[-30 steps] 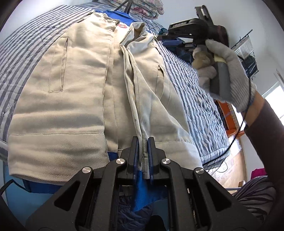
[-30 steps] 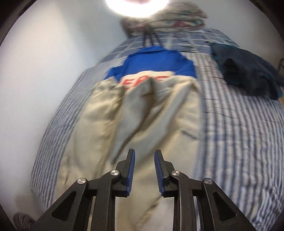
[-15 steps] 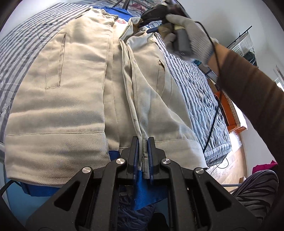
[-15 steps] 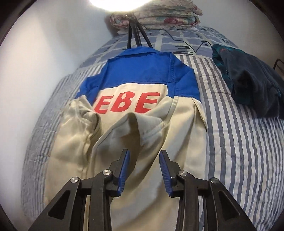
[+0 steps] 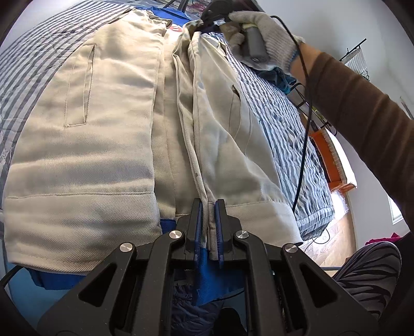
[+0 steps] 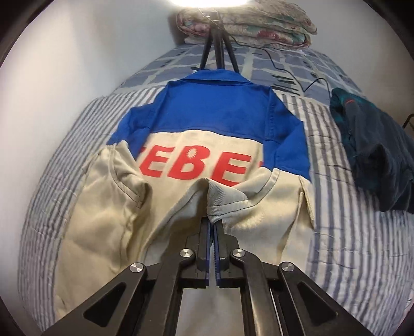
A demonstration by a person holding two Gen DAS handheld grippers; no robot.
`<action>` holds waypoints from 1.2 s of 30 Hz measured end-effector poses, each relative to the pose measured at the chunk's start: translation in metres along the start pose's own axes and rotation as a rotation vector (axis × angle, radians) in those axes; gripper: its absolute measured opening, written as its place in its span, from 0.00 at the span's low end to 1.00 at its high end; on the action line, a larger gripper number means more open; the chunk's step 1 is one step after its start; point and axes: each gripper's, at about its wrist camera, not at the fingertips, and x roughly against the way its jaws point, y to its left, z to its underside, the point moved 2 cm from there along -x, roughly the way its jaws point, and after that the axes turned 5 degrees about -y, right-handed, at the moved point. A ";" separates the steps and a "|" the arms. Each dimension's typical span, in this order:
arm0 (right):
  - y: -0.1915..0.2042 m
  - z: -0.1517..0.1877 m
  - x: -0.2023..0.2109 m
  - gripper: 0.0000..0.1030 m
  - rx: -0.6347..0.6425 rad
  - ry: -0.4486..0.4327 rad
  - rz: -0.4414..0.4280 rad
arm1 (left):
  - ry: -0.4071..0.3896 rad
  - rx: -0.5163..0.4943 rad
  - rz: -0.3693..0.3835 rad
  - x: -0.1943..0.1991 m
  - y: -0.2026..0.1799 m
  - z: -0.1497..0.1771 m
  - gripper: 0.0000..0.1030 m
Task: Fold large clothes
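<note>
Left gripper (image 5: 208,222), nearest, is clenched on the hem end of the jacket's (image 5: 103,144) right front edge, cloth pinched between the blue pads, holding it a little off the bed (image 5: 292,134). Jacket lies spread on the striped bed, front panels flapped open, beige body with blue yoke (image 6: 217,103) and red lettering (image 6: 196,165) showing on the inside back. Long axis runs hem-near to collar-far, straight away from the left gripper; collar points at the tripod (image 6: 217,44) and folded quilts (image 6: 248,23) at the headboard end. Further up, right gripper (image 6: 211,227), in a gloved hand (image 5: 261,33), has just been closing and is now clamped on the upper end of that same front edge, grey-beige fabric bunched between its jaws. Step, by my reading: both ends of one front edge are gripped, ready to fold that panel lengthwise. Next move probably needs both grippers lifting together, keeping the edge taut, and carrying it sideways over the body without dragging the layer under it. Dark garment (image 6: 372,144) sits well apart at the bed's right side, not involved.
</note>
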 end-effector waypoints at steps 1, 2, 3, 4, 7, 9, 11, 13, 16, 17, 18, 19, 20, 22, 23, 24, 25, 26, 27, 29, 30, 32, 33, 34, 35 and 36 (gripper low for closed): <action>-0.001 0.000 -0.008 0.00 -0.030 0.007 -0.011 | 0.000 0.000 -0.002 0.000 0.000 0.000 0.08; 0.000 0.001 -0.016 0.00 -0.045 0.015 -0.012 | -0.001 0.000 -0.004 0.000 0.000 -0.001 0.08; 0.001 0.003 -0.022 0.00 -0.049 0.021 -0.007 | -0.002 0.000 -0.006 0.001 0.000 -0.001 0.08; 0.003 0.007 -0.030 0.00 -0.045 0.027 0.004 | -0.004 0.000 -0.007 0.001 -0.001 -0.001 0.08; 0.006 0.014 -0.040 0.00 -0.022 0.023 0.022 | -0.007 -0.007 -0.015 0.002 -0.002 0.000 0.08; 0.006 0.014 -0.037 0.04 -0.023 0.018 0.009 | -0.001 -0.001 -0.011 0.001 -0.001 0.000 0.08; 0.000 0.013 -0.018 0.08 -0.082 0.006 -0.088 | 0.003 0.004 -0.009 0.001 -0.001 0.000 0.08; -0.005 0.015 0.014 0.16 -0.119 -0.044 -0.160 | 0.000 0.006 -0.006 0.003 -0.001 -0.001 0.08; -0.010 0.028 0.068 0.21 -0.092 -0.091 -0.204 | -0.017 -0.013 -0.015 0.007 -0.004 -0.001 0.08; -0.012 0.037 0.088 0.21 -0.076 -0.095 -0.211 | -0.025 -0.016 -0.016 0.010 -0.005 -0.001 0.08; -0.013 0.043 0.100 0.21 -0.066 -0.095 -0.219 | -0.032 -0.021 -0.016 0.012 -0.007 -0.001 0.08; -0.015 0.056 0.117 0.21 -0.048 -0.089 -0.226 | -0.042 -0.028 -0.018 0.016 -0.009 -0.001 0.07; -0.017 0.067 0.128 0.21 -0.031 -0.075 -0.219 | -0.052 -0.037 -0.023 0.019 -0.011 -0.001 0.07; -0.016 0.105 0.148 0.21 0.009 -0.030 -0.210 | -0.067 -0.046 -0.037 0.025 -0.012 -0.001 0.03; -0.015 0.117 0.152 0.21 0.025 -0.012 -0.213 | -0.075 -0.043 -0.043 0.029 -0.011 0.000 0.03; -0.011 0.136 0.157 0.21 0.045 0.009 -0.215 | -0.082 -0.036 -0.044 0.033 -0.010 -0.001 0.03; -0.003 0.160 0.159 0.21 0.071 0.040 -0.219 | -0.080 -0.031 -0.036 0.036 -0.009 -0.001 0.03; 0.002 0.178 0.159 0.21 0.091 0.062 -0.216 | -0.076 -0.026 -0.023 0.040 -0.009 -0.002 0.03; 0.005 0.190 0.158 0.21 0.106 0.078 -0.210 | -0.088 -0.023 -0.018 0.047 -0.009 -0.004 0.03; 0.019 0.224 0.154 0.21 0.153 0.115 -0.190 | -0.124 -0.036 -0.033 0.062 -0.009 -0.008 0.03; 0.023 0.238 0.155 0.21 0.164 0.124 -0.186 | -0.145 -0.049 -0.046 0.072 -0.008 -0.011 0.03; 0.033 0.259 0.153 0.21 0.166 0.134 -0.195 | -0.172 -0.063 -0.067 0.088 -0.003 -0.015 0.03; 0.039 0.268 0.153 0.21 0.154 0.133 -0.207 | -0.187 -0.062 -0.075 0.097 0.002 -0.018 0.03; 0.043 0.273 0.153 0.21 0.145 0.121 -0.215 | -0.199 -0.058 -0.087 0.105 0.009 -0.022 0.03; 0.048 0.278 0.153 0.21 0.130 0.109 -0.235 | -0.207 -0.054 -0.101 0.112 0.017 -0.027 0.03; 0.053 0.283 0.152 0.21 0.116 0.106 -0.256 | -0.216 -0.045 -0.113 0.120 0.027 -0.032 0.03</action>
